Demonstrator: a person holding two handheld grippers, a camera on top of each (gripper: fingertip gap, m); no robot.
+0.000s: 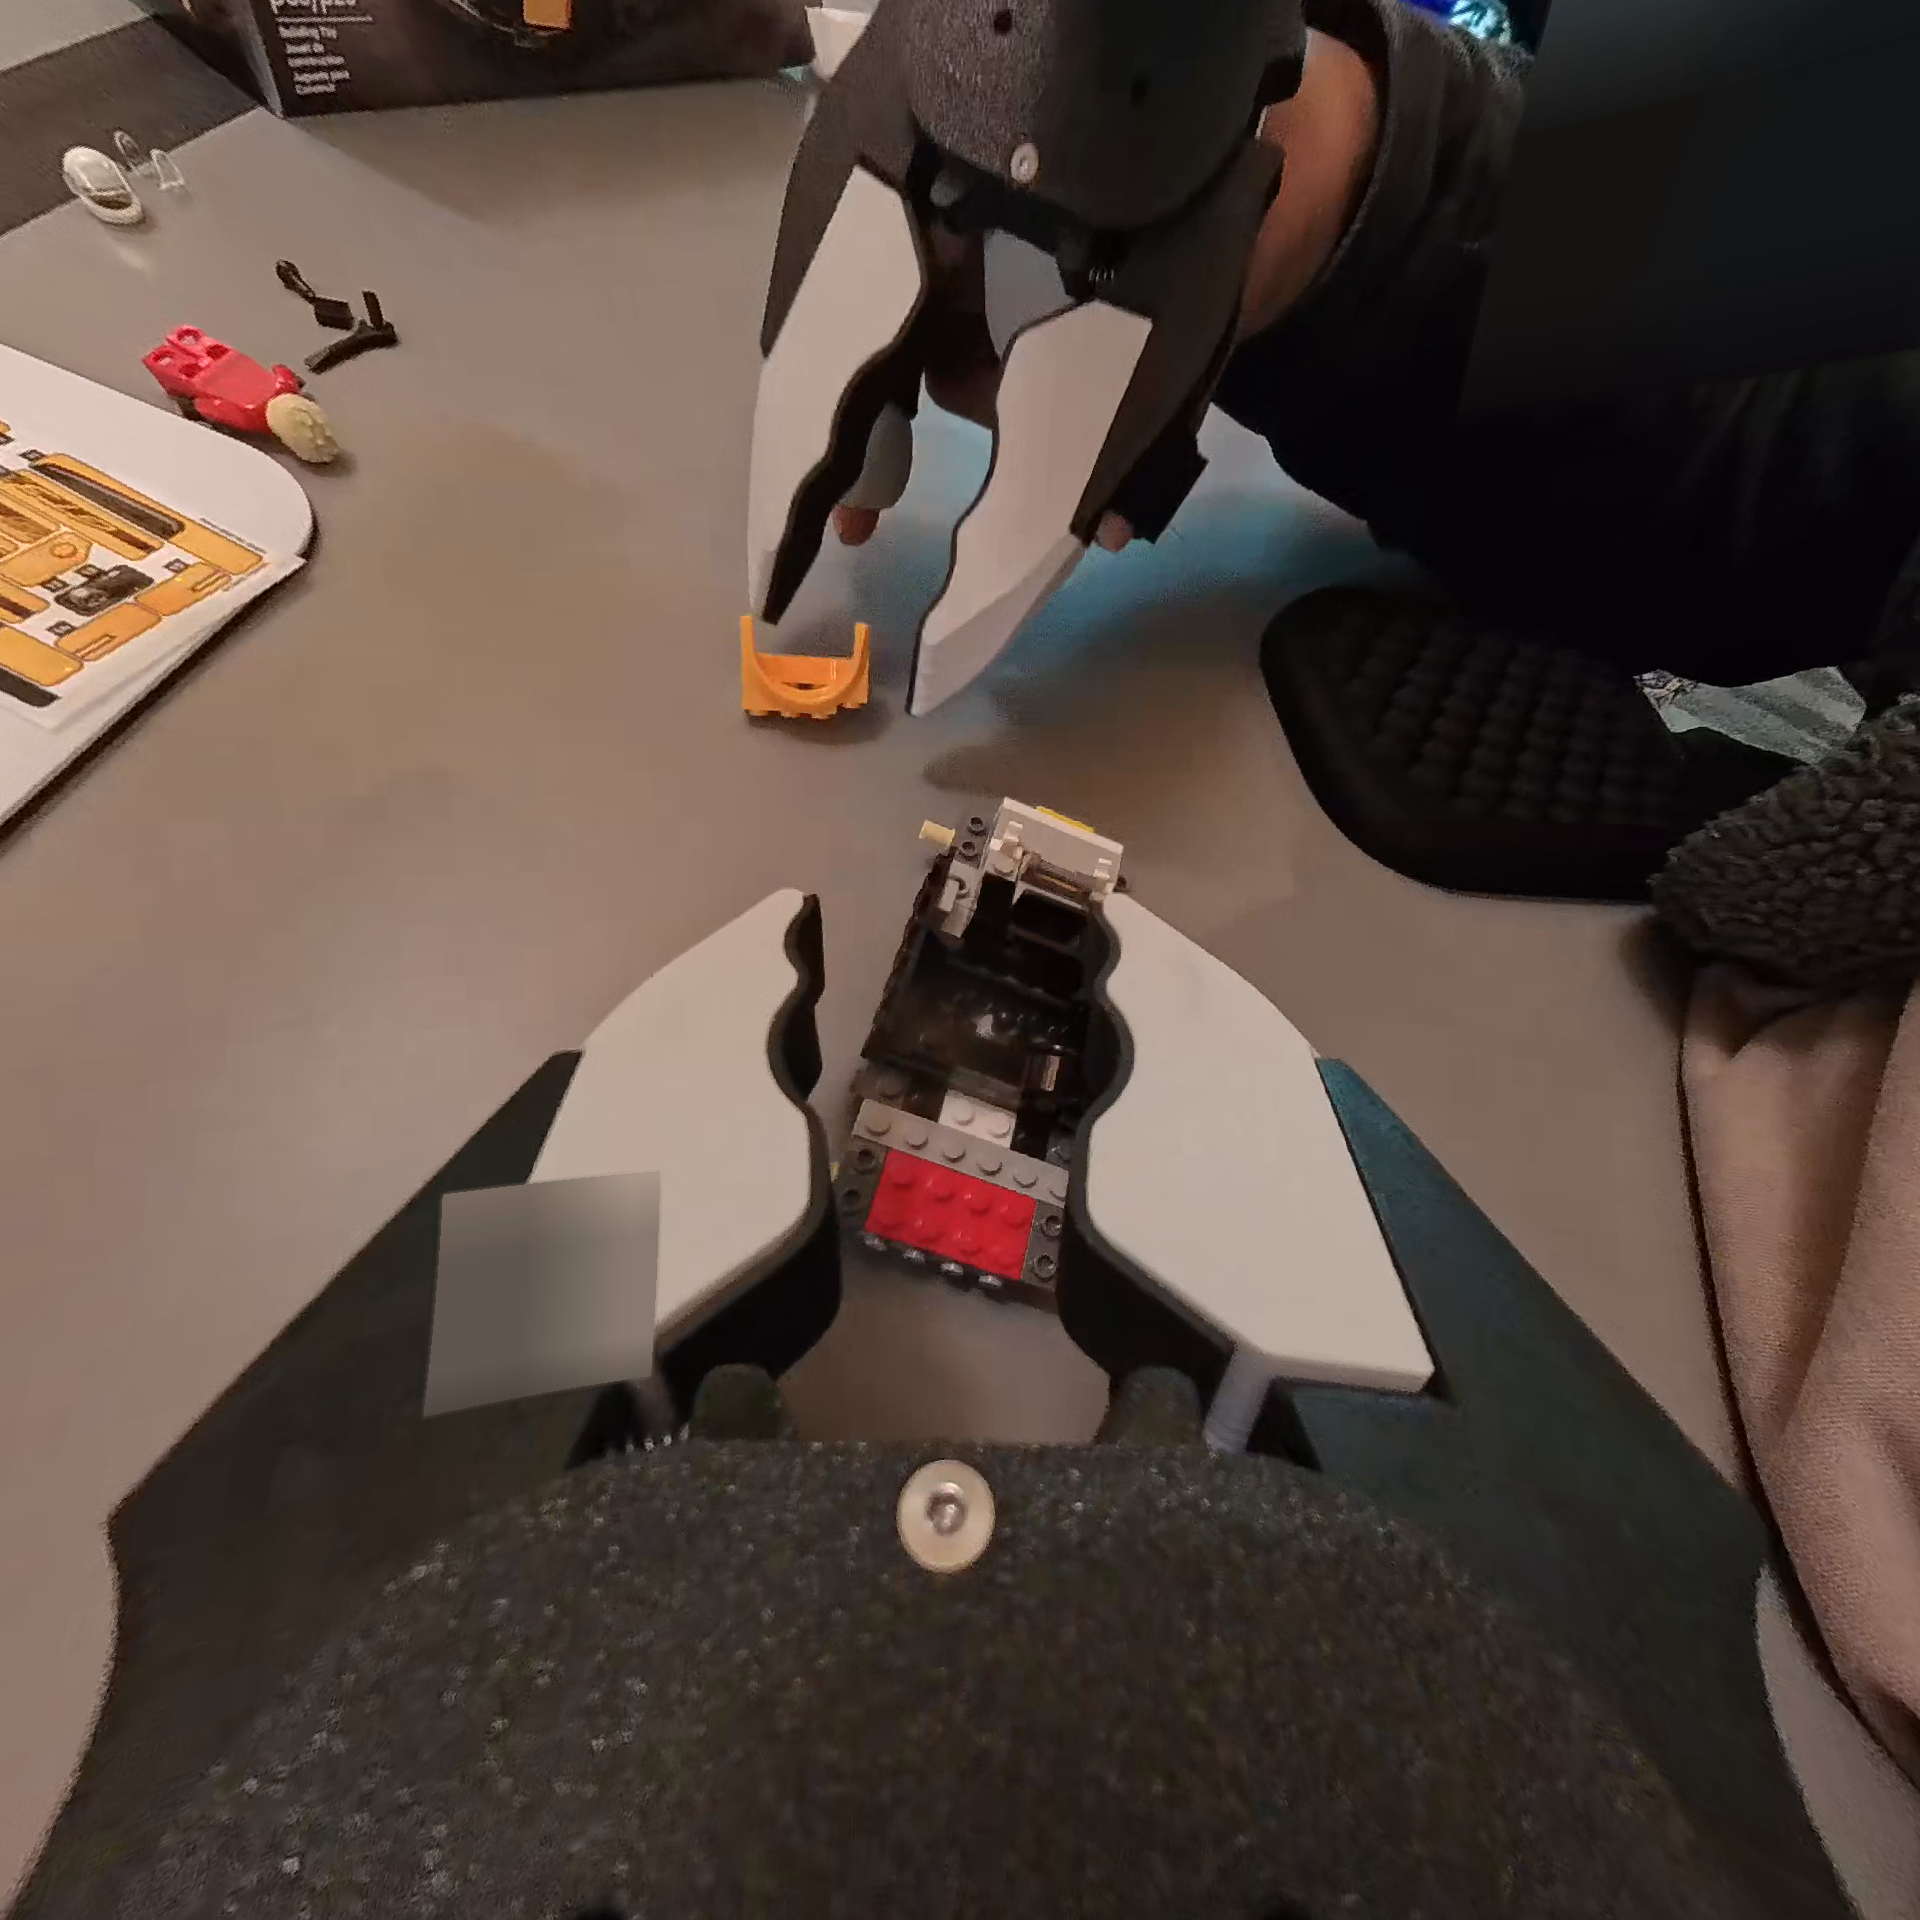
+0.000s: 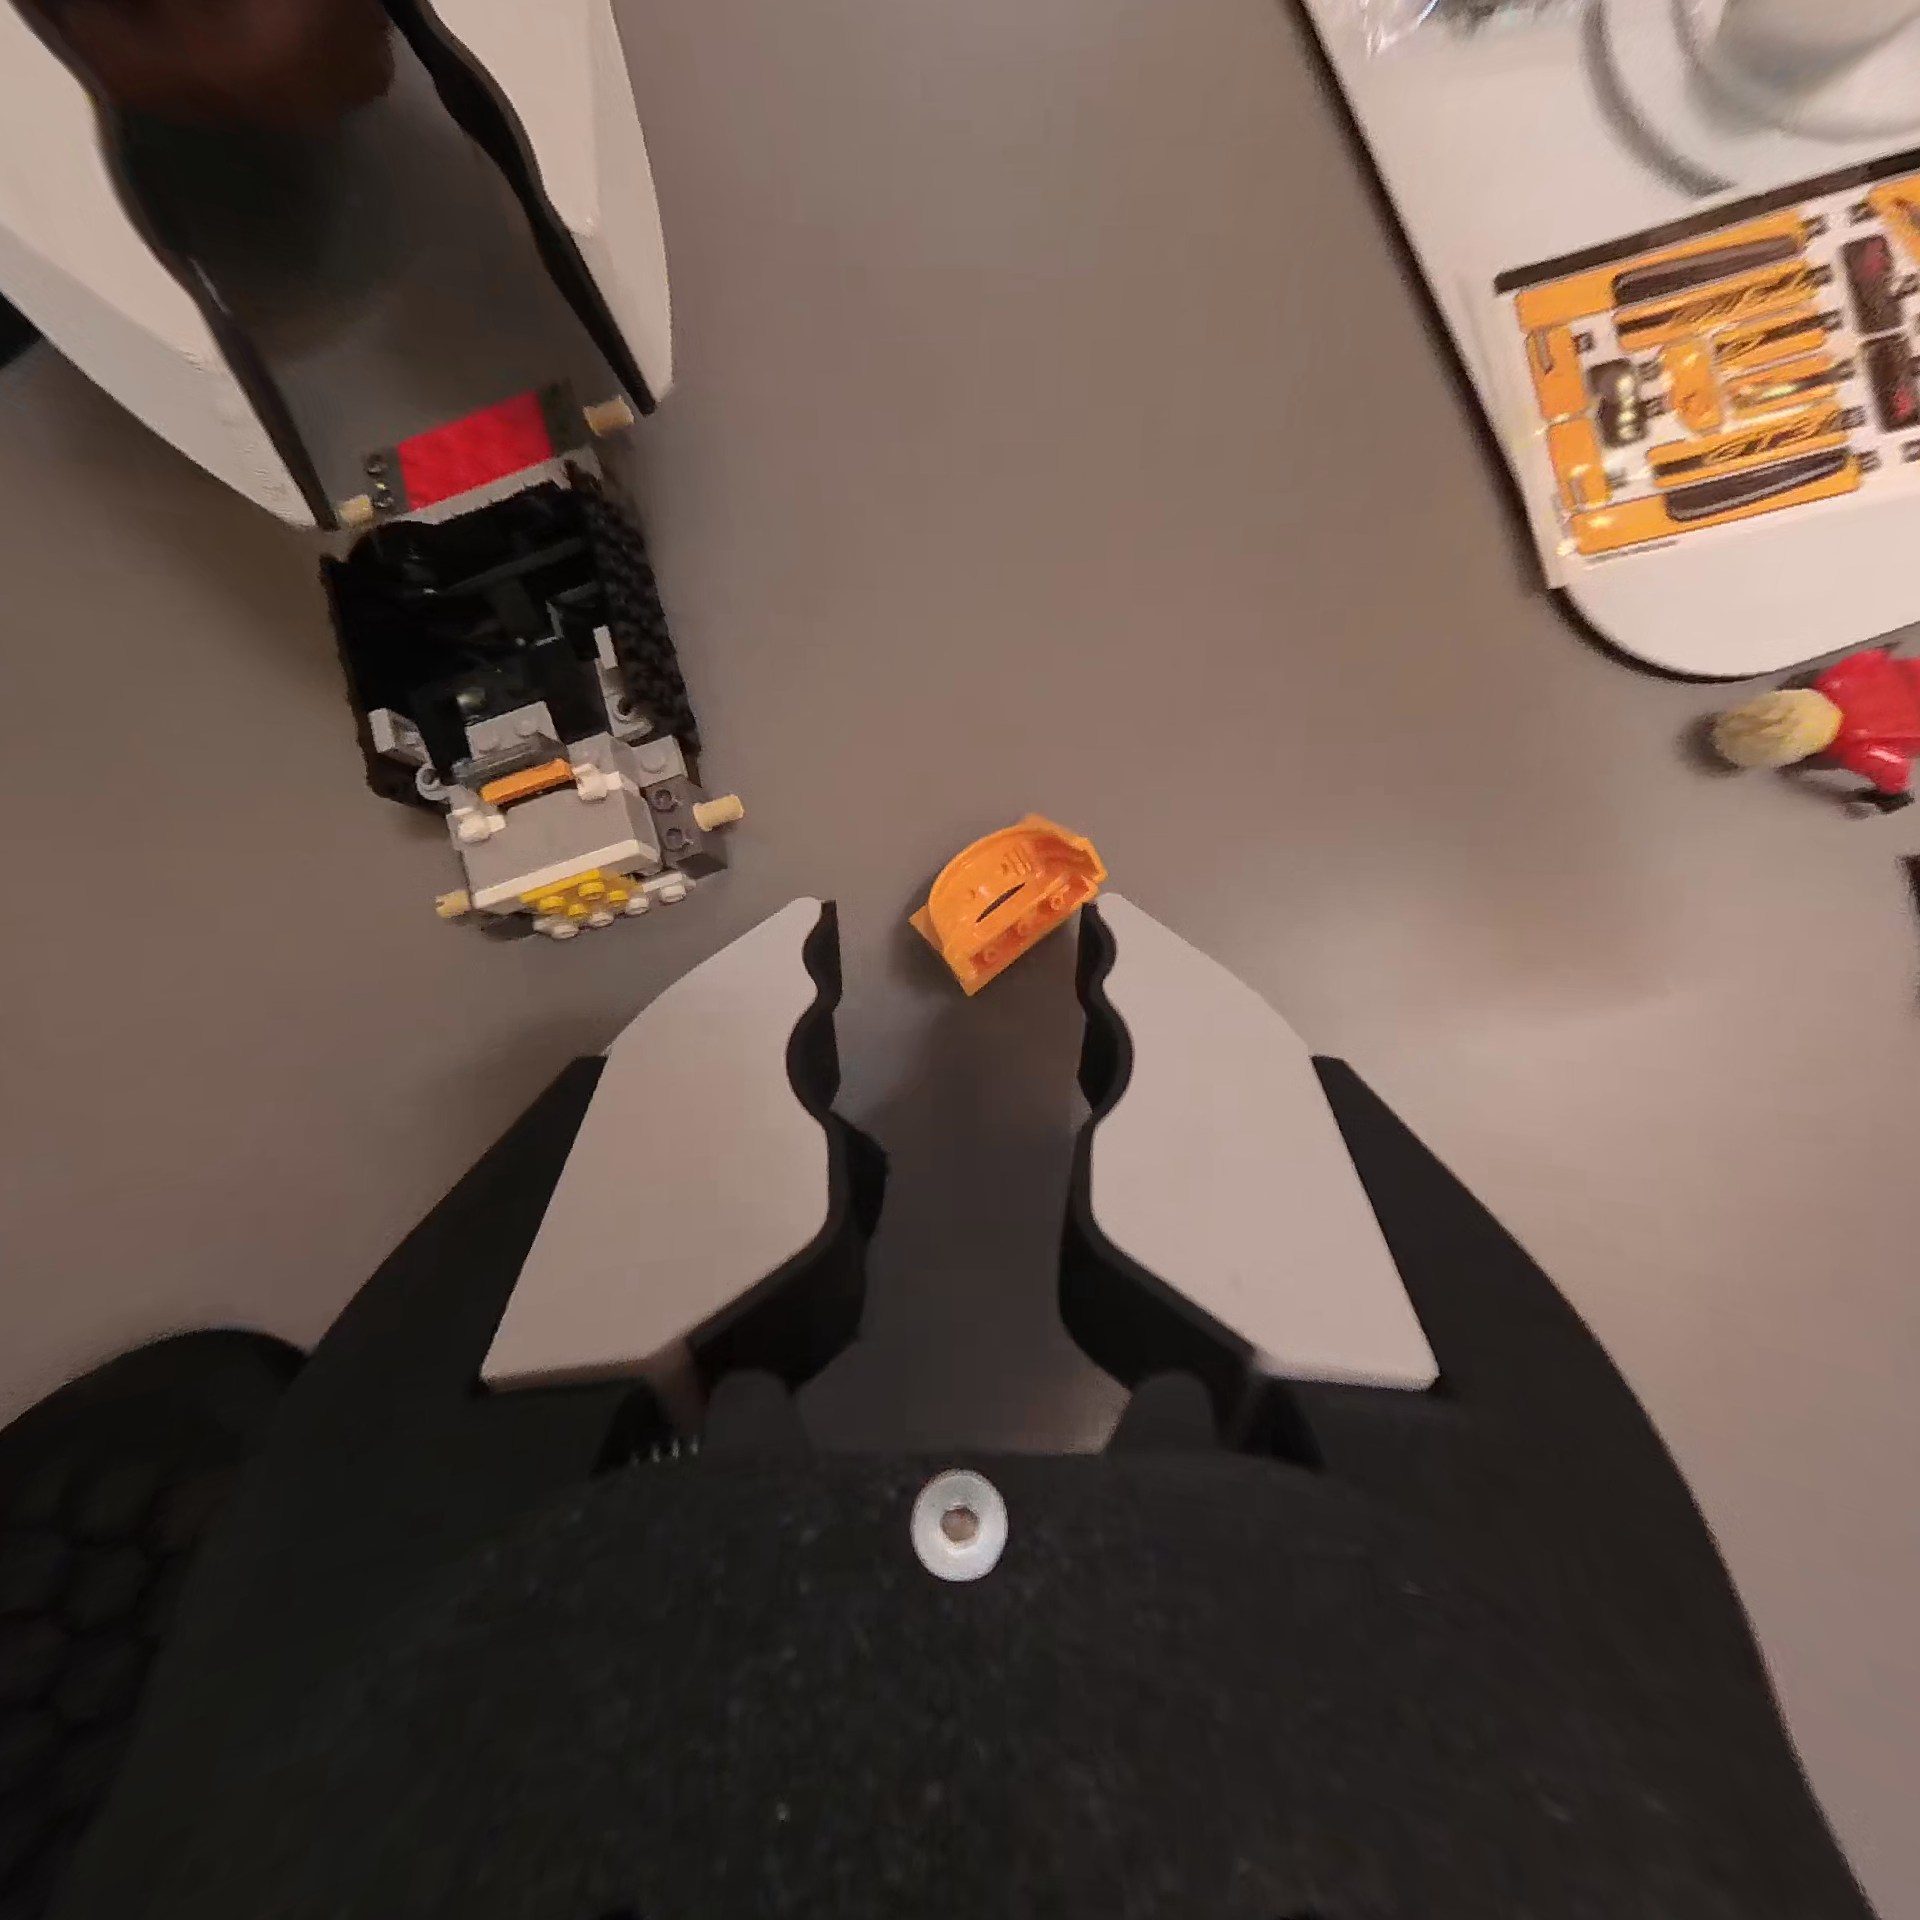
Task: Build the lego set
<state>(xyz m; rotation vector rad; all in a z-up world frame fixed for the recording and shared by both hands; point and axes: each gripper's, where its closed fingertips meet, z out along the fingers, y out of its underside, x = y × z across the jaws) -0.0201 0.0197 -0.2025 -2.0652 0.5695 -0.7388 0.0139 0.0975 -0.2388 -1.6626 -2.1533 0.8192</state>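
My left gripper [image 1: 961, 914] sits around the half-built car [image 1: 987, 1049] on the grey table [image 1: 520, 831]. The car lies between my two fingers. The right finger [image 1: 1216, 1122] looks like it touches the car's side. The left finger [image 1: 707, 1122] has a small gap next to it. I cannot tell if this gripper is squeezing the car or just resting beside it.

My right gripper [image 2: 956, 914] has its fingers spread apart, holding nothing. The orange curved piece [image 2: 1008, 894] lies on the table past the car's front end. It is just ahead of my right fingertips, and one tip is right by its edge.

Farther from the car lie a sticker sheet [image 2: 1704, 416] and a small red piece [image 1: 223, 379].
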